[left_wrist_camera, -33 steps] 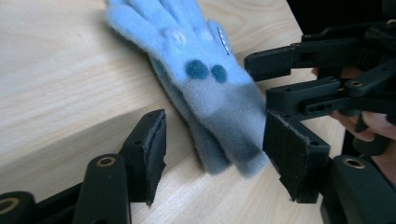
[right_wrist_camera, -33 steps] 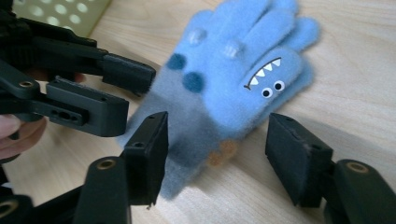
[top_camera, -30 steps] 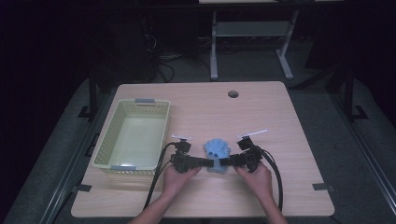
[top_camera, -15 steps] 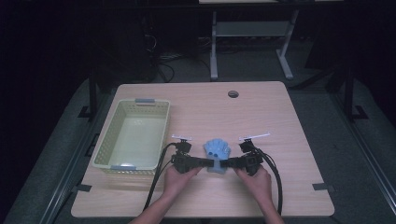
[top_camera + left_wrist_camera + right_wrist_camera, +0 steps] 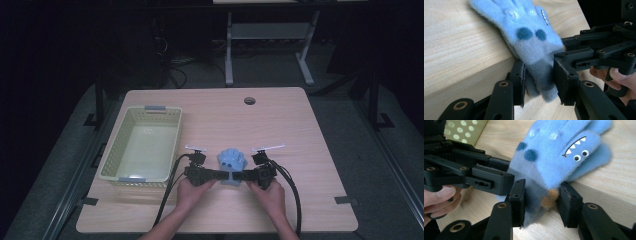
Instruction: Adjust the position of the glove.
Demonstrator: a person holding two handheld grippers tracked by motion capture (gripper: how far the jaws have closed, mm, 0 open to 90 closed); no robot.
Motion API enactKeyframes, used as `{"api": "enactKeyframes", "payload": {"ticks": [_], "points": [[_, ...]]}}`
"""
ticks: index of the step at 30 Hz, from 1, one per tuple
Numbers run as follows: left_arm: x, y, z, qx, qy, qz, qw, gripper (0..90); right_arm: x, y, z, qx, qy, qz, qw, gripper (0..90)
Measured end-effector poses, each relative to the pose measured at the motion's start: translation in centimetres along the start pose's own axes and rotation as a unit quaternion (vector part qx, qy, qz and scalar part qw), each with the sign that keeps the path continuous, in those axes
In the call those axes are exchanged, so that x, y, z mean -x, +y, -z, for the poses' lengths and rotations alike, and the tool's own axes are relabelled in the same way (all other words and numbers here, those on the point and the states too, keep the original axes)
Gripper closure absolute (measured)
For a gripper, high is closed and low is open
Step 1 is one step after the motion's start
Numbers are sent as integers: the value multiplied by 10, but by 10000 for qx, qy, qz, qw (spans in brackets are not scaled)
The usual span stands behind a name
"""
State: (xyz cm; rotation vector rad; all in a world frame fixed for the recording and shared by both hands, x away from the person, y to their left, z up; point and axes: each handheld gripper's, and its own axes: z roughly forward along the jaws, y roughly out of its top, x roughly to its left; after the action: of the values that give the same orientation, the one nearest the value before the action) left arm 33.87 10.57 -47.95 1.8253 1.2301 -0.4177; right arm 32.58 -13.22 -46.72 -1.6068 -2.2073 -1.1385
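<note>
Fuzzy blue fleece glove [image 5: 524, 37] on matt pale wood-grain table [image 5: 461, 55]; perforated plastic basket [image 5: 120, 155].

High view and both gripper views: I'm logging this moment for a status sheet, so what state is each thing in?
Fuzzy blue monster-face glove: lying flat on the table, cuff end between both pairs of jaws.
Pale green plastic basket: upright, empty.
Light wooden table: bears the glove and basket.
Left gripper: jaws have just been closing, around the grey cuff.
Right gripper: jaws have just been closing, around the cuff from the other side.
</note>
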Motion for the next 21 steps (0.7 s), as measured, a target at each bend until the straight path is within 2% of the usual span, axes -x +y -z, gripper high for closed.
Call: {"api": "enactKeyframes", "payload": {"ticks": [9,12,17,21], "points": [[-11,3,-4,29,-318,260,9991,707,4,3,-4,33,249,-64,9997,701],[-12,3,-4,39,-366,249,9990,716,4,4,-3,49,247,48,9997,719],[-12,3,-4,60,-419,250,9988,721,3,4,0,51,270,90,9996,731],[-10,4,-3,42,-423,172,9989,719,2,5,2,71,272,118,9995,732]]}}
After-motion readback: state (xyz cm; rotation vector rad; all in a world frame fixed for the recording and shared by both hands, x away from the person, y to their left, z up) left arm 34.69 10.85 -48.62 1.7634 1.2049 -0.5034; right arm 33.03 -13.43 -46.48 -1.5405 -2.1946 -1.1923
